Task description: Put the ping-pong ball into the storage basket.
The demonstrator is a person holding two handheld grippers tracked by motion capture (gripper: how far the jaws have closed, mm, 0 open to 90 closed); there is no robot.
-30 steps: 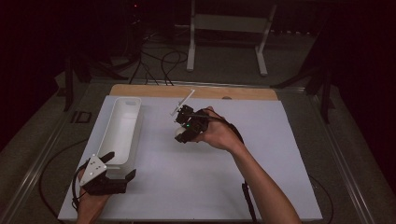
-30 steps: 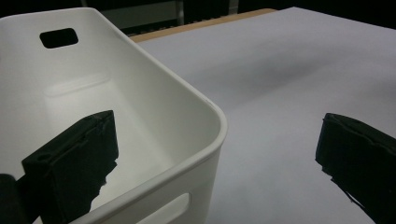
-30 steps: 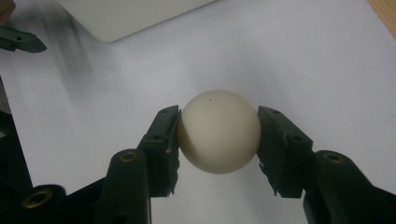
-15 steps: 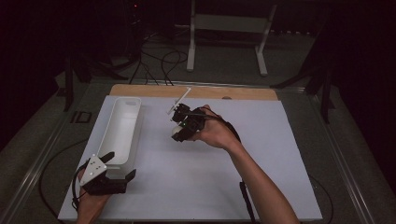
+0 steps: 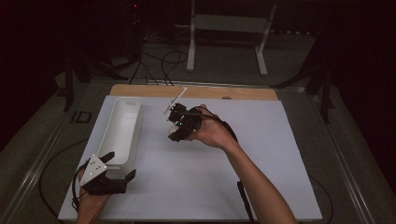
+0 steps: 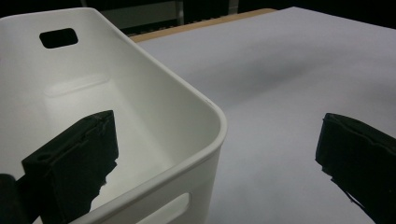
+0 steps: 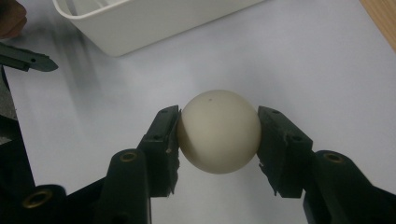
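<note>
One ball (image 7: 218, 132): smooth, matte, cream-white, round, tiny dark speck near top. Clamped between both jaws of right claw (image 7: 218, 140), pads touching its two sides, above white surface (image 7: 327, 60). One white bin (image 5: 120, 130): long, rounded corners, handle slot in end wall, beyond and left of right claw. Right hand (image 5: 212, 133) wraps claw body, forearm angled in from bottom. Left claw (image 5: 119, 167) spread wide, released, straddling bin's near corner (image 6: 205, 116): one jaw inside bin, other outside over surface. Two claws total.
</note>
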